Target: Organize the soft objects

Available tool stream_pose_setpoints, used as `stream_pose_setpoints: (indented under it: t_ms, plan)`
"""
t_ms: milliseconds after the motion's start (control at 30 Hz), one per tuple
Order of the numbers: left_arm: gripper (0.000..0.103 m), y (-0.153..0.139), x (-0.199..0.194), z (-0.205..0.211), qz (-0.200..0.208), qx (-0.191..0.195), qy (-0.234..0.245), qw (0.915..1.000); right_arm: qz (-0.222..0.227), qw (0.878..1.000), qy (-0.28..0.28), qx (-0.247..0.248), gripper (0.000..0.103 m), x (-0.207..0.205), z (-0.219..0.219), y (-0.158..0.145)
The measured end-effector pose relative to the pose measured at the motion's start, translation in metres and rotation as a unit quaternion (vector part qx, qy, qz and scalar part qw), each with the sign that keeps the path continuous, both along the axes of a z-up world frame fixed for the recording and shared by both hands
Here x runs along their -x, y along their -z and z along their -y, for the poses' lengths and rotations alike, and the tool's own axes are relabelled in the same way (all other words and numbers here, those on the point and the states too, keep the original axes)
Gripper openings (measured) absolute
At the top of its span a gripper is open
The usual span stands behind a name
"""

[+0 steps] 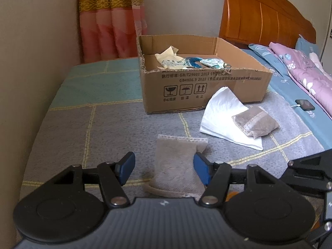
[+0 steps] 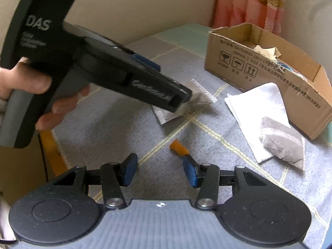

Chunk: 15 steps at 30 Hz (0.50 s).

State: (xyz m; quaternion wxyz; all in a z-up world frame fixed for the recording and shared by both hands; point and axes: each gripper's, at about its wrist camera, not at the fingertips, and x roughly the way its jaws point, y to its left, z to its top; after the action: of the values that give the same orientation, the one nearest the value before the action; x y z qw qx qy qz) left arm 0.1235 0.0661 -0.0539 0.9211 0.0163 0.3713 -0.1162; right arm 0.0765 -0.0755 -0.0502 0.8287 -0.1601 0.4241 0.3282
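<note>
Left tongs (image 1: 164, 168) open w/ the flat grey felt pouch w/ white lace edge (image 1: 176, 161) between the pads near the bed's (image 1: 103, 120) front edge, probably lined up for pickup. Right tongs (image 2: 160, 170) open, empty. Brown cardboard box (image 1: 199, 91) w/ soft items sits mid-bed toward the headboard; white folded cloth (image 1: 222, 116) & stuffed grey sachet (image 1: 256, 122) lie in front of it, likely next.

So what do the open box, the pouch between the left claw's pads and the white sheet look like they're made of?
Box: corrugated cardboard, matte brown; ragged cut rim shows fluting, printed handling symbols.
Pouch: probably grey non-woven fabric, fuzzy, with a crimped pale seam strip.
White sheet: likely tissue paper or thin cloth, layered and softly creased; which one can't be told.
</note>
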Motion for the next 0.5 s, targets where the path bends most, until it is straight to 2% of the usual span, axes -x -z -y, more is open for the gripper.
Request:
stream_pose_setpoints:
  t_ms: [500]
  plan:
    - [0.063, -0.003, 0.002, -0.009, 0.005, 0.007, -0.003, 1.0, 0.004, 0.999, 0.052, -0.003, 0.054, -0.019, -0.004, 0.003]
